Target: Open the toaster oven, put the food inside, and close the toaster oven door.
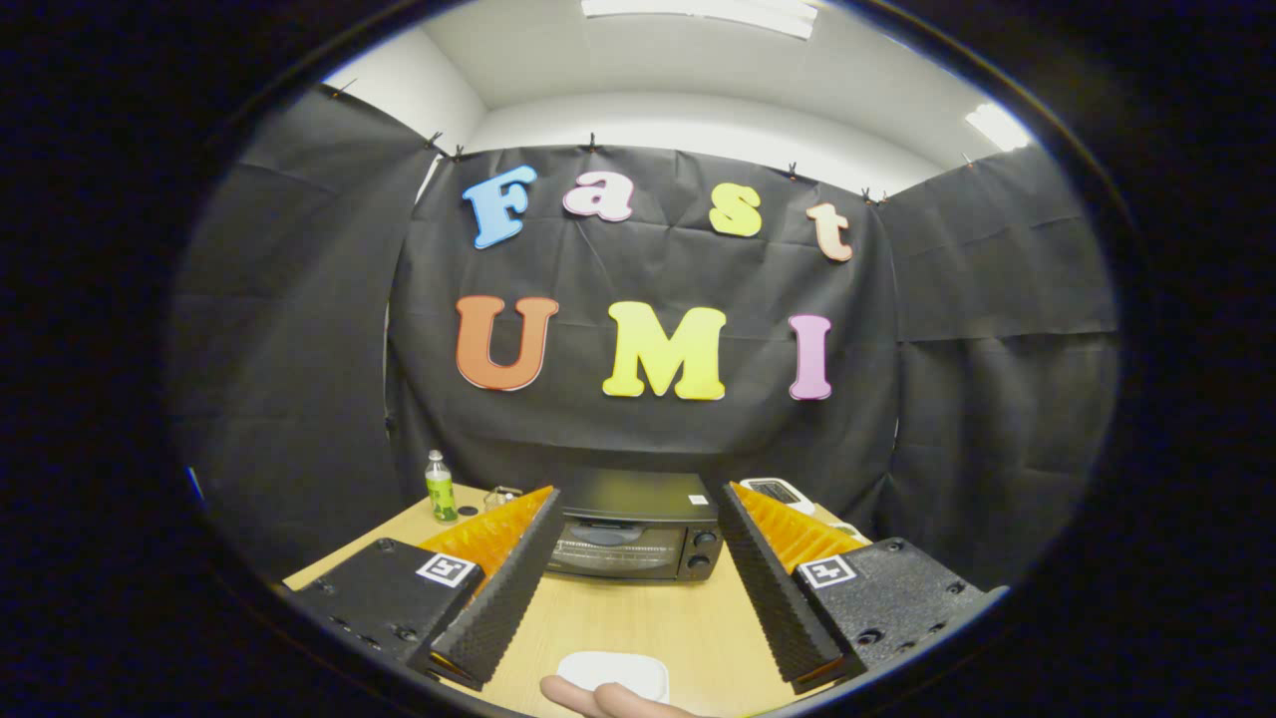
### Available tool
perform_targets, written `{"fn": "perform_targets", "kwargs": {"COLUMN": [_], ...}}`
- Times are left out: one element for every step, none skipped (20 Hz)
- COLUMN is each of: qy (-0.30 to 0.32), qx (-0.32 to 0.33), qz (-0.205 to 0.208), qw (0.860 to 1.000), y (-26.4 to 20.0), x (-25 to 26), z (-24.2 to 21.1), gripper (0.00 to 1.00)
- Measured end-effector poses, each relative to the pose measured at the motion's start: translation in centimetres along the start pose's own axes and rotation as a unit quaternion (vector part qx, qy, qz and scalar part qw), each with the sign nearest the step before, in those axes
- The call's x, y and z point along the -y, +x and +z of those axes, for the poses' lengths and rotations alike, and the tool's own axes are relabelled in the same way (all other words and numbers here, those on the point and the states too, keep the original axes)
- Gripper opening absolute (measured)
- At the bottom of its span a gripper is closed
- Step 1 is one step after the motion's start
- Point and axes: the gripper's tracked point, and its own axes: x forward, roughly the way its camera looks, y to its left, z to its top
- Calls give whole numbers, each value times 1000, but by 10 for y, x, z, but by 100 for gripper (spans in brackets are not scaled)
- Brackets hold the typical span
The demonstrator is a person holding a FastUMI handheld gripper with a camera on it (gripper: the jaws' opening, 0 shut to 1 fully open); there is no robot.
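The toaster oven (636,526) sits on the wooden table (638,623) straight ahead of the gripper (631,519), framed in the gap between its two fingers and well beyond their tips. Its door is closed and faces the gripper, with the long side of the box running across the line of approach; two knobs (703,549) stand at the right end of the front. The fingers are spread wide and pinch nothing. So the coming move looks like a straight advance toward the top edge of the door. Close under the gripper, nearer than the oven, a white plate (612,672) lies on the table with a person's hand (608,699) at its near rim. A green bottle (440,488) stands off to the left, a white device (779,491) to the right
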Motion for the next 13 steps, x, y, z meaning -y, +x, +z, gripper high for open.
{"fn": "perform_targets", "kwargs": {"qy": [3, 16, 29, 37, 40, 40, 38, 36, 36, 40, 44, 47, 49], "qx": [1, 5, 7, 8, 9, 10, 12, 13, 10, 3, -5, -7, -8], "qz": [9, 13, 15, 18, 21, 22, 22, 24, 27, 28, 30, 31, 29], "qw": [1000, 1000, 999, 999, 999, 999, 999, 999, 999, 999, 999, 998, 998], "y": [-8, -14, -18, -22, -23, -22, -21, -18, -14, -12, -9, -6, 0], "x": [0, 4, 8, 10, 11, 13, 14, 15, 14, 14, 14, 15, 17], "z": [-3, -3, -5, -9, -12, -14, -16, -20, -25, -32, -40, -45, -50], "gripper": [100, 100, 100, 100, 100, 100, 100, 100, 100, 100, 100, 100, 100]}}
